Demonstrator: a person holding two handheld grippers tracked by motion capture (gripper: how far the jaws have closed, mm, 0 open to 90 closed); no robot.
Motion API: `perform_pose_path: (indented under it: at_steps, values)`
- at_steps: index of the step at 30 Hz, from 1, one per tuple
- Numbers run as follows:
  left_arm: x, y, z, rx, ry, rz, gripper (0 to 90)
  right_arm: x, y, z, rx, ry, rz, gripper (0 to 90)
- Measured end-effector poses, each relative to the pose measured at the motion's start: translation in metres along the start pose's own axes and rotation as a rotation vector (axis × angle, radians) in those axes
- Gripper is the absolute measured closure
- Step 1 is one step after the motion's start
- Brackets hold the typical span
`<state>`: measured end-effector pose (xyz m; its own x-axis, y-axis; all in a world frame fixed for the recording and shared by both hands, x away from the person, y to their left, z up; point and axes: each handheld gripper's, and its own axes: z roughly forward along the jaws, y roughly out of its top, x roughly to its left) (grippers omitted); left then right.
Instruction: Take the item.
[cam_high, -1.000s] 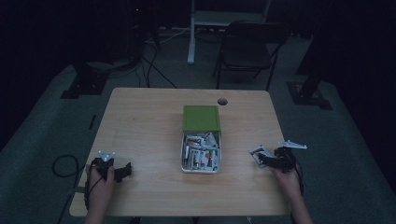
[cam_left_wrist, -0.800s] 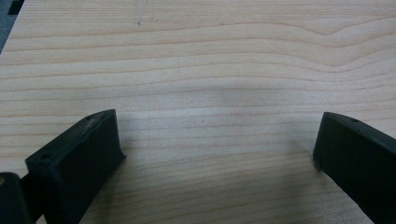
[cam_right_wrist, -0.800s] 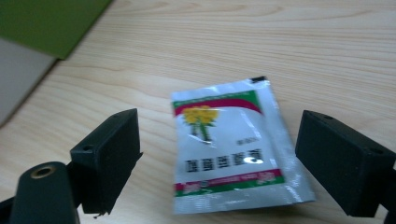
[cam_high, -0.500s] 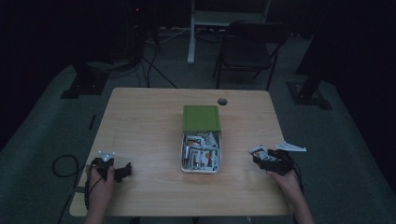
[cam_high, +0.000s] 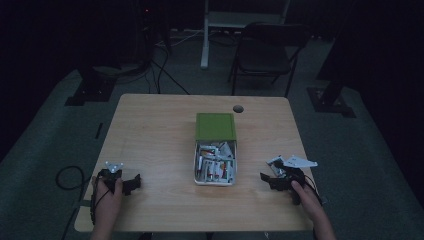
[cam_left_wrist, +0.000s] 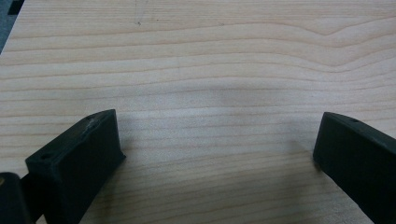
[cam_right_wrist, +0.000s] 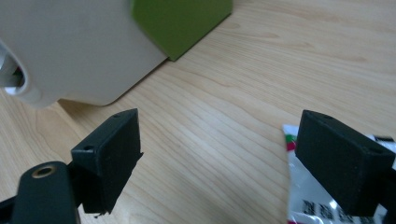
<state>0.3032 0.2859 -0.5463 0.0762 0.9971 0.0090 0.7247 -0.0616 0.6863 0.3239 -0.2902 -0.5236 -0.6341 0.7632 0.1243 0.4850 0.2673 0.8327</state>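
An open white box (cam_high: 215, 167) holding several small packets sits mid-table, its green lid (cam_high: 215, 126) lying just beyond it. My left gripper (cam_high: 134, 183) rests open on the wood near the front left corner; in the left gripper view its fingers (cam_left_wrist: 79, 154) frame bare wood. My right gripper (cam_high: 266, 180) stands open to the right of the box. In the right gripper view the box wall (cam_right_wrist: 74, 46) and green lid (cam_right_wrist: 182, 23) lie ahead, and a white printed packet (cam_right_wrist: 306, 198) lies on the table partly under the right-hand jaw.
The wooden table (cam_high: 155, 135) has a round cable hole (cam_high: 238, 108) near its far edge. A dark folding chair (cam_high: 265, 55) and stand legs are on the floor beyond. A pale flat piece (cam_high: 300, 161) shows just behind the right gripper.
My right gripper has shifted slightly toward the near edge and toward the box. The left gripper has stayed put.
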Motion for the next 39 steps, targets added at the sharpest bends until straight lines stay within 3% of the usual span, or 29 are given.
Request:
perform_pose_path:
  at_steps: [3, 7, 12, 16, 21, 22, 23, 24, 25, 27, 31, 37, 39]
  values:
    - [0.000, 0.000, 0.000, 0.000, 0.000, 0.000, 1.1, 0.009, 0.002, 0.003, -0.009, -0.003, -0.070, 14.0]
    - [0.000, 0.000, 0.000, -0.002, 0.000, -0.002, 1.1, 0.021, 0.005, 0.006, -0.016, 0.040, -0.125, 13.6]
    - [0.000, 0.000, 0.000, 0.000, 0.000, -0.002, 1.1, 0.034, 0.008, 0.007, -0.054, 0.093, -0.157, 13.6]
    - [0.000, 0.000, 0.000, -0.001, 0.000, -0.002, 1.1, 0.042, 0.009, 0.010, -0.039, 0.146, -0.206, 13.6]
    - [0.000, 0.000, 0.000, -0.002, 0.000, -0.003, 1.1, 0.049, 0.006, 0.016, -0.038, 0.117, -0.258, 15.0]
    - [0.000, 0.000, 0.000, -0.002, 0.000, -0.002, 1.1, 0.047, 0.003, 0.018, -0.005, 0.163, -0.200, 13.9]
    - [0.000, 0.000, 0.000, 0.000, 0.000, 0.000, 1.1, 0.046, 0.002, 0.021, 0.059, 0.206, -0.221, 11.5]
    - [0.000, 0.000, 0.000, 0.000, 0.000, 0.000, 1.1, 0.048, -0.002, 0.023, 0.056, 0.167, -0.267, 14.8]
    - [0.000, 0.000, 0.000, 0.000, 0.000, 0.000, 1.1, 0.049, -0.004, 0.025, 0.061, 0.156, -0.276, 14.0]
    - [0.000, 0.000, 0.000, -0.002, 0.000, -0.003, 1.1, 0.050, -0.006, 0.026, 0.068, 0.187, -0.281, 13.6]
    - [0.000, 0.000, 0.000, 0.000, 0.000, 0.000, 1.1, 0.053, -0.006, 0.027, 0.070, 0.198, -0.318, 13.9]
    - [-0.001, 0.000, 0.000, 0.000, -0.014, 0.014, 1.2, 0.053, -0.008, 0.030, 0.103, 0.234, -0.327, 14.4]
    - [-0.003, 0.000, 0.000, 0.000, -0.021, 0.022, 1.2, 0.055, -0.011, 0.033, 0.128, 0.210, -0.347, 14.5]
